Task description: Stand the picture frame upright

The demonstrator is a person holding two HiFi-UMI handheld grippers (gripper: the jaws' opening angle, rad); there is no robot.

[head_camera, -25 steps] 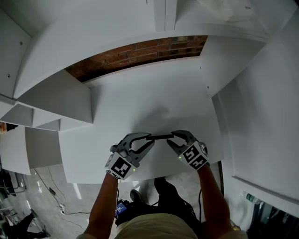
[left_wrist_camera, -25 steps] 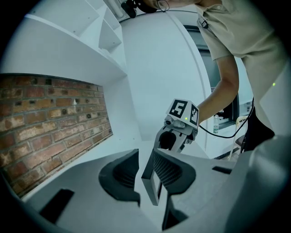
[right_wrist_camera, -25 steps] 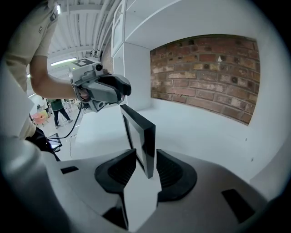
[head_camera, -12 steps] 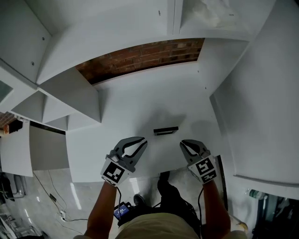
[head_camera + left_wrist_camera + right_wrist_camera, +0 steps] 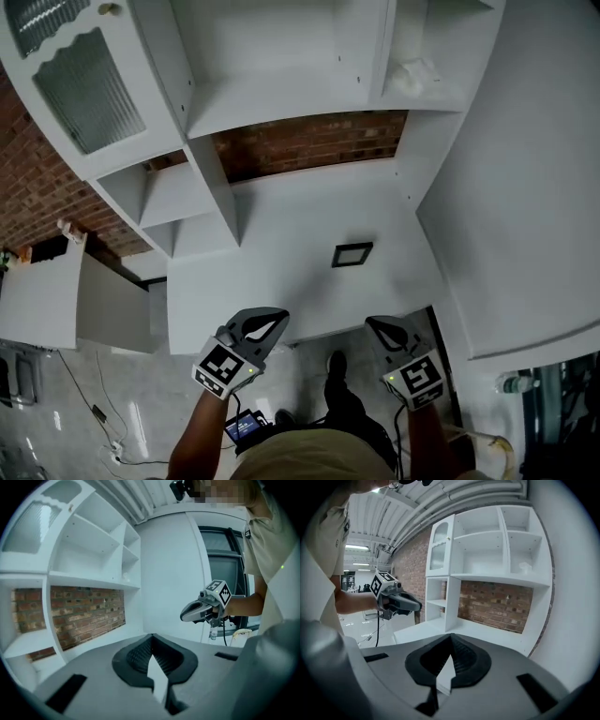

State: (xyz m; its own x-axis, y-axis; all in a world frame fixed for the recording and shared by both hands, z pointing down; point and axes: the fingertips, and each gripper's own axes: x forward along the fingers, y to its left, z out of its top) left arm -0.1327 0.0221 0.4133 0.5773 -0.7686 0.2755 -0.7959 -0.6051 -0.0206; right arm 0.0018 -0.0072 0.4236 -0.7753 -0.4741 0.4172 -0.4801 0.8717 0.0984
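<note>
Head view shows the picture frame [image 5: 352,254] apparently standing upright on the counter [image 5: 281,267], well apart from your left gripper [image 5: 277,322] and right gripper [image 5: 377,326], both jaws together on nothing, the right's having just been closing, so the task looks done.

We read no text, label, brand or number anywhere. The only printed marks are the black-and-white square markers [image 5: 223,367] on the cubes of the left gripper [image 5: 281,319] and right gripper [image 5: 372,322]: patterns, no letters or digits. The small lit screen [image 5: 243,427] at the person's waist is too small to read.
</note>
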